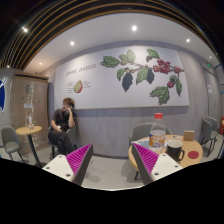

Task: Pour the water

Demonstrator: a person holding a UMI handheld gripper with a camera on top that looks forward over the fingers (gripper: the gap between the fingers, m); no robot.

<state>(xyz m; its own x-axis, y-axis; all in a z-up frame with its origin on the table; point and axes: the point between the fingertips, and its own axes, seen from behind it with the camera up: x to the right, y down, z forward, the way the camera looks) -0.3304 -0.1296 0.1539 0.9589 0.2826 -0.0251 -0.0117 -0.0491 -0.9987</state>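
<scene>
My tongs (pixel 112 160) are wide and hold nothing. I should approach the bottle (pixel 157 131) on the surface (pixel 196 158) slowly, keeping it centred between both fingers.

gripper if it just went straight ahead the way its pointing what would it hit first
Probably nothing near. The gripper is open, and the line between its fingers runs over bare floor to the far wall. The table with the bottle and cup sits off to one side, though depth is unclear.

Gripper (pixel 112 163) held level and facing forward, two fingers spread wide apart, pink pads (pixel 80 160) on their inner faces, nothing gripped between them
</scene>
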